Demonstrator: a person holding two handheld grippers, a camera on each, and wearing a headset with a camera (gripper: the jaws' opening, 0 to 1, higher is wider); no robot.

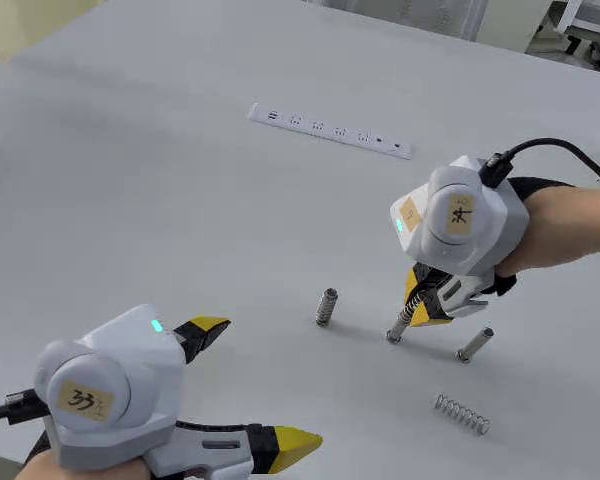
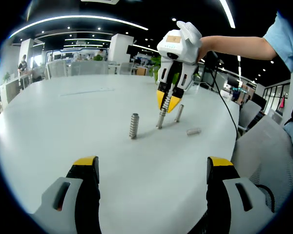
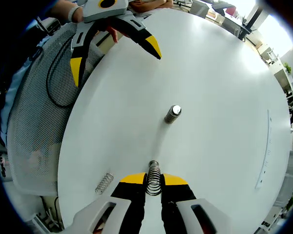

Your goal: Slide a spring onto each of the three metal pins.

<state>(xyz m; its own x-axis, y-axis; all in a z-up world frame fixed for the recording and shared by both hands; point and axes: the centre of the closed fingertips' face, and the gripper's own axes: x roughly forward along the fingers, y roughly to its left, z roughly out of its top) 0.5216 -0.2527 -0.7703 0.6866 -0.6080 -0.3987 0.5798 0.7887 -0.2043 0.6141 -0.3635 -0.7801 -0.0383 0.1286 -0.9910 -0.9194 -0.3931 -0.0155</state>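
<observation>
My right gripper is shut on a spring that sits over a metal pin standing on the white table. Its own view has that spring pinched between the yellow tips. To the left, a second pin stands upright with a spring wound around it. A bare pin stands to the right. A loose spring lies flat nearer to me. My left gripper is open and holds nothing at the near left, well away from the pins.
A white power strip lies far back on the table. The table's near edge runs close by the loose spring. A cable trails from the right gripper. Chairs and office furniture stand beyond the table.
</observation>
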